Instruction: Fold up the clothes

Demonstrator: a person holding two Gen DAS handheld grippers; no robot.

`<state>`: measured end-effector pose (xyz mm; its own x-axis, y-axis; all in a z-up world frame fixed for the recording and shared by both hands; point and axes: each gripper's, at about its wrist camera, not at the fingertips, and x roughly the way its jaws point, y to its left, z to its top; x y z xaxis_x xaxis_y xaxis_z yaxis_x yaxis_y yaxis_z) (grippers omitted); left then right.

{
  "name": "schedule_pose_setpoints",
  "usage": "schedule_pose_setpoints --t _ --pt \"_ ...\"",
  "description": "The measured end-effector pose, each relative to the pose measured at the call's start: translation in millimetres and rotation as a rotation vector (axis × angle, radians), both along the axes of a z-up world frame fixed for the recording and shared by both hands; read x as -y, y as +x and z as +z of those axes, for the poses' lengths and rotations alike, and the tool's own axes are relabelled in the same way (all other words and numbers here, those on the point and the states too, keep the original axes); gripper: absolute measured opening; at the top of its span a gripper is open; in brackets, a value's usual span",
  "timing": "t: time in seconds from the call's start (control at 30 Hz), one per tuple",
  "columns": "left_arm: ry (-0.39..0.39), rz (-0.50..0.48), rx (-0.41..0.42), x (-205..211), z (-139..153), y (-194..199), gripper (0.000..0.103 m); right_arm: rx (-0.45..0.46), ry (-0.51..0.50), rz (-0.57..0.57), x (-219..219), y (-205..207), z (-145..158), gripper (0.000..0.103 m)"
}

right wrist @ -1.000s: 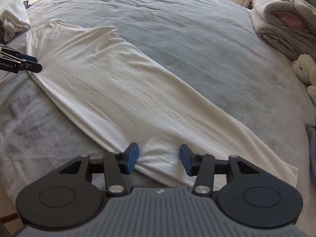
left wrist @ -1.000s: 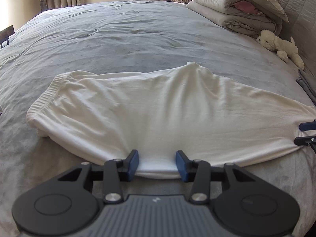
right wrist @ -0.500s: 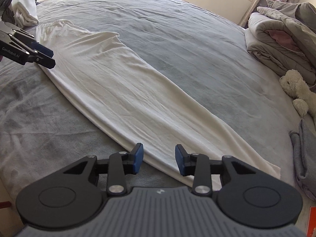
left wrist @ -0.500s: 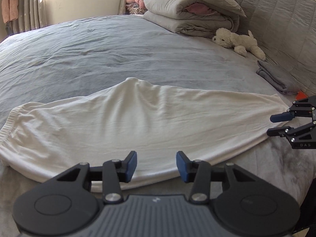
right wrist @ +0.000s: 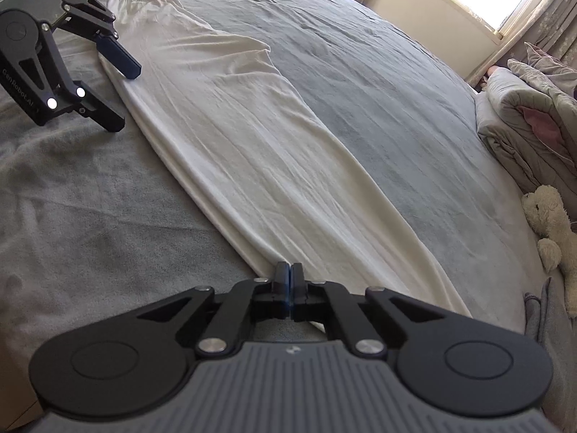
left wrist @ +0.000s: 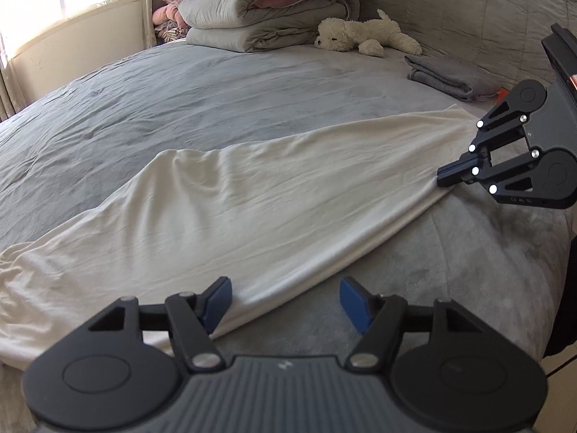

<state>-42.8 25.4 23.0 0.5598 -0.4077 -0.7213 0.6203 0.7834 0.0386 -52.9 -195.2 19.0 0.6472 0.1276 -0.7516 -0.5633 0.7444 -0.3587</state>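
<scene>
A long white garment (left wrist: 252,209) lies flat on the grey bedspread (left wrist: 180,101), running in the left wrist view from the lower left of the frame up to the middle right, and in the right wrist view from the upper left down to the bottom centre. The left gripper (left wrist: 285,299) sits at the bottom of its own view with its blue pads well apart and the jaws opening; the near folded edge of the garment lies between them, touching the left pad, while the right pad stands over bare bedspread. In the right wrist view the same gripper (right wrist: 122,97) shows at the upper left, its two fingers spread on either side of the garment's edge. The right gripper (right wrist: 289,288) has its jaws pressed together on the garment's narrow end at the bottom centre of its view; from the left wrist view it (left wrist: 445,176) shows at the middle right, pinching that end so the cloth draws into creases toward it. A white plush toy (left wrist: 364,34) lies at the upper right beside stacked folded quilts (left wrist: 259,11), with a folded grey cloth (left wrist: 447,75) just below it.
</scene>
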Motion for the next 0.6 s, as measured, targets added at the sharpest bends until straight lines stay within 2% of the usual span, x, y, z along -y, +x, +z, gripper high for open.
schedule_pose_setpoints --t 0.07,0.2,0.3,0.37,0.43,0.6 --pt "-0.002 -0.004 -0.004 0 -1 3 0.051 0.015 0.028 -0.020 6 -1 8 0.000" --pt "-0.028 0.000 -0.022 -6 1 8 0.045 0.043 0.095 -0.048 17 -5 23 0.000" --pt "-0.006 -0.010 -0.015 -5 -1 9 0.034 0.039 0.115 -0.040 19 -10 27 0.000" --pt "-0.009 -0.011 -0.023 -7 0 10 0.013 0.023 0.098 -0.027 17 -11 24 0.000" --pt "-0.012 -0.012 -0.030 -9 2 10 0.004 0.012 0.094 -0.011 16 -13 23 0.000" --pt "-0.004 -0.043 -0.013 -13 8 3 0.002 0.002 0.100 0.009 18 -18 24 0.000"
